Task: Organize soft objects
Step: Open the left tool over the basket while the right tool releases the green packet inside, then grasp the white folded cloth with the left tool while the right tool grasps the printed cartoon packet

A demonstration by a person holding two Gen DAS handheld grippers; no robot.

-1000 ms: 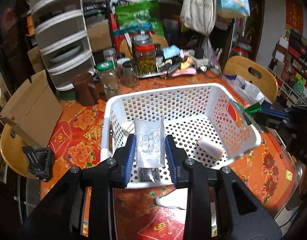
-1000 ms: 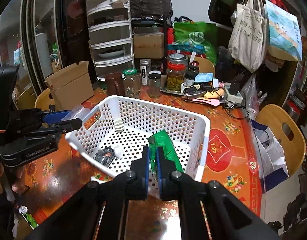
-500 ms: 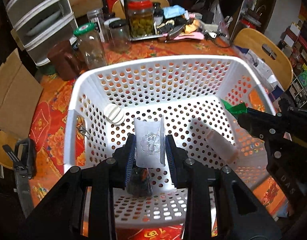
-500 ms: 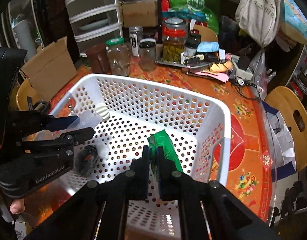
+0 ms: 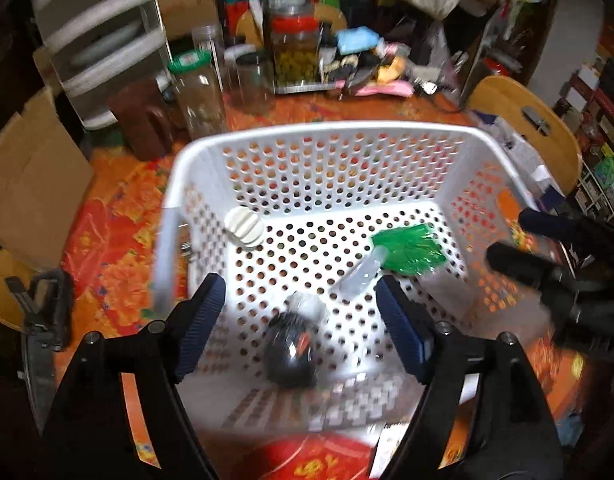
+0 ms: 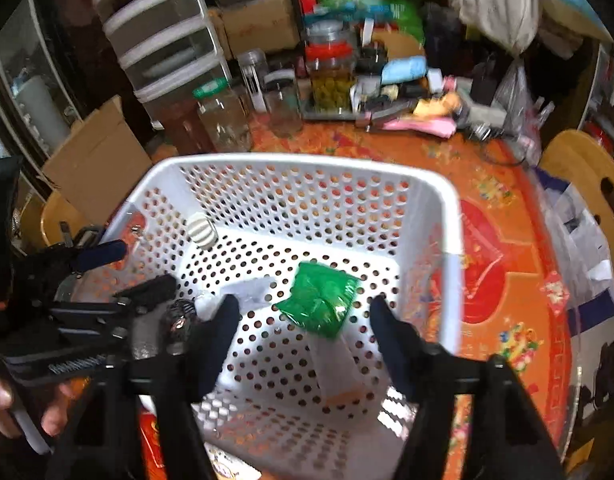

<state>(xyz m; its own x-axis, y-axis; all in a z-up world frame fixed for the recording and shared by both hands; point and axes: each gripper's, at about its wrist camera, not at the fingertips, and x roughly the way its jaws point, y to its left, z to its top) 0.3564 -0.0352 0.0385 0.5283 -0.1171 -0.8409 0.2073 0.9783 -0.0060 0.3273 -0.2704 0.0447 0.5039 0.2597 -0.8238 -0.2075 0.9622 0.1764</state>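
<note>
A white perforated basket (image 5: 327, 132) (image 6: 307, 162) stands on the orange table. My left gripper (image 5: 299, 320) is open and empty above the basket's near side. Below it lie a clear bag with dark contents (image 5: 291, 348) and a pale clear packet (image 5: 361, 276). A green packet (image 5: 407, 248) (image 6: 319, 298) lies on the basket floor. My right gripper (image 6: 303, 320) is open and empty just above the green packet. A white striped round object (image 5: 244, 226) (image 6: 201, 230) rests in the far left corner.
Glass jars (image 5: 295, 52) (image 6: 227, 112), a brown mug (image 5: 143, 120) and clutter stand behind the basket. A plastic drawer unit (image 6: 159, 36) and a cardboard box (image 5: 27, 176) are at the left. A wooden chair (image 5: 523, 120) is at the right.
Both grippers opened. The left one dropped its clear bag into the basket and the right one dropped the green packet onto the basket floor.
</note>
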